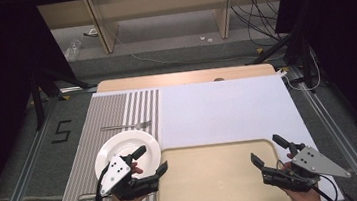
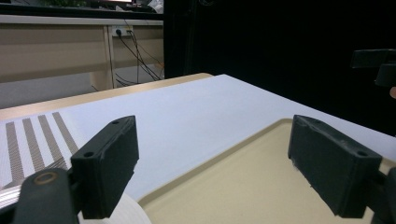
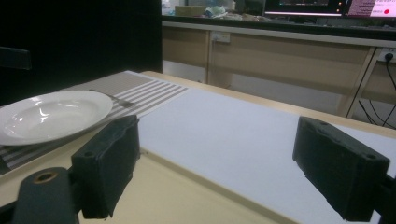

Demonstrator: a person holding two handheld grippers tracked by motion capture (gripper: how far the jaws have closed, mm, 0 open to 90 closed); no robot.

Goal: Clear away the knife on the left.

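Note:
A white plate (image 1: 121,149) rests on a grey striped placemat (image 1: 112,112) at the left, with a fork (image 1: 126,126) lying just beyond it. A beige tray (image 1: 214,177) sits at the near middle of the table. My left gripper (image 1: 150,161) hovers open over the plate's near edge and the tray's left rim, nothing between its jaws. My right gripper (image 1: 269,150) stands open above the tray's right side, also holding nothing. In the left gripper view the tray (image 2: 243,182) lies beyond the gripper (image 2: 219,163). The right gripper view shows its gripper (image 3: 215,168) with the plate (image 3: 51,114) off to the left.
A white sheet (image 1: 227,108) covers the table's middle and right. Dark stands and cables flank the table, and a wooden bench (image 1: 157,12) sits on the floor behind.

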